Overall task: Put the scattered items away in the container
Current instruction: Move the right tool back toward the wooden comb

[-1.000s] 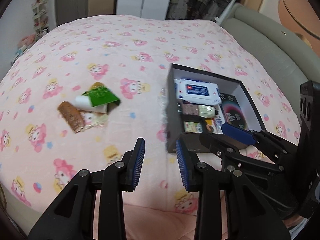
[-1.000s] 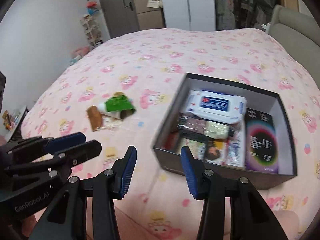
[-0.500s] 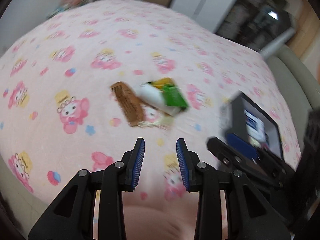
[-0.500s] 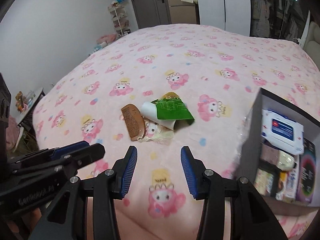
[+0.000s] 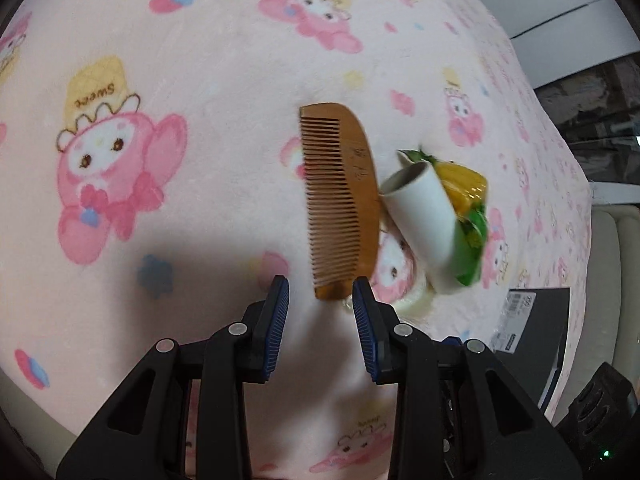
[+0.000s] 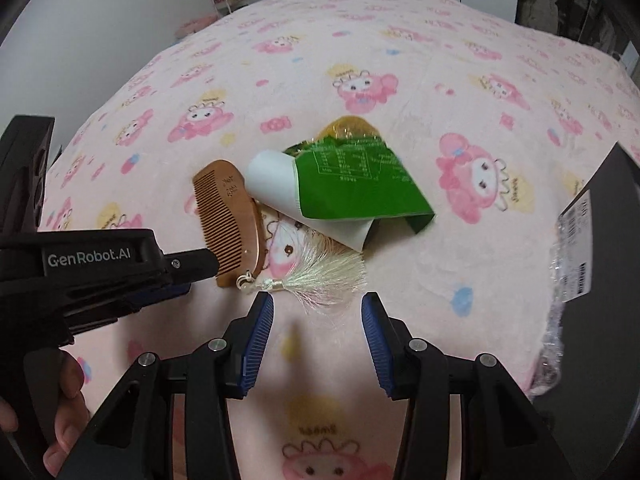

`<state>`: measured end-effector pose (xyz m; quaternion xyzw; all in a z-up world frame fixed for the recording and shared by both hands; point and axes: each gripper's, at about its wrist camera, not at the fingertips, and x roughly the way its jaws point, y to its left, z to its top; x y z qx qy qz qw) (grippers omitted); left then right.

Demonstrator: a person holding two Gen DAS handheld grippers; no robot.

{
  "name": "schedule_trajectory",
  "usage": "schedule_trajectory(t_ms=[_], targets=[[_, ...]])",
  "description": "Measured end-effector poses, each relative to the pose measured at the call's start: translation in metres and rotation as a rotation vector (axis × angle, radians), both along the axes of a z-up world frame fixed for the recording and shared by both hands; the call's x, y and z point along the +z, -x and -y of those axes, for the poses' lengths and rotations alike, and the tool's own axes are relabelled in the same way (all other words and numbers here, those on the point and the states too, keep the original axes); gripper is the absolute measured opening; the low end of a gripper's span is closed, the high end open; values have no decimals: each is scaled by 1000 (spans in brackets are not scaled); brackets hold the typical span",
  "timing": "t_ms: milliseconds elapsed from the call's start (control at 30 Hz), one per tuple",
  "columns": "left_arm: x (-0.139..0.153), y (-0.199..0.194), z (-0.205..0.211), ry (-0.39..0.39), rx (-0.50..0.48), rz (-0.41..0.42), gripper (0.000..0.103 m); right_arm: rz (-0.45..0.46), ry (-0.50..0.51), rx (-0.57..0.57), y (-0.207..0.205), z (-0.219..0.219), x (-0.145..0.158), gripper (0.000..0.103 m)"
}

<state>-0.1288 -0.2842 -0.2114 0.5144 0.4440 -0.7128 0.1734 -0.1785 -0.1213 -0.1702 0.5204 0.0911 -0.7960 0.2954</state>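
Observation:
A brown wooden comb (image 5: 344,204) with a pale tassel (image 6: 320,276) lies on the pink bedspread. Beside it lie a white tube (image 5: 424,224) and a green packet (image 6: 360,180) with a yellow sweet pack (image 5: 464,188). My left gripper (image 5: 320,308) is open, its fingertips on either side of the comb's near end; it also shows in the right wrist view (image 6: 188,268). My right gripper (image 6: 318,320) is open and empty, just short of the tassel. The black box (image 6: 600,280) stands at the right; its inside is hidden.
The pink cartoon-print bedspread (image 6: 400,60) covers the whole bed. The black box's corner (image 5: 532,328) shows at the left wrist view's lower right. A grey padded bed frame (image 5: 616,248) lies beyond it. A shelf and doors stand at the far wall.
Both grippers have moved left from the black box to the scattered pile. The left gripper has come down to the comb's near end. Both stay open.

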Motion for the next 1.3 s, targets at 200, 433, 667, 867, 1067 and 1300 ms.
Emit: schedule_trajectory(t_ms=[200, 433, 667, 867, 1067, 1300], targets=[[-13, 8, -6, -40, -15, 24, 20, 31, -6, 17, 12, 19, -25, 47], [-8, 7, -32, -52, -99, 12, 7, 9, 23, 37, 10, 14, -25, 5], [12, -7, -36, -47, -44, -63, 16, -50, 21, -26, 4, -22, -8, 4], [10, -8, -31, -58, -16, -62, 17, -113, 11, -63, -8, -44, 13, 4], [16, 4, -36, -27, -39, -77, 30, -62, 11, -91, -17, -70, 14, 5], [4, 17, -33, -61, -80, -60, 33, 106, 105, -120, 9, -56, -24, 37]])
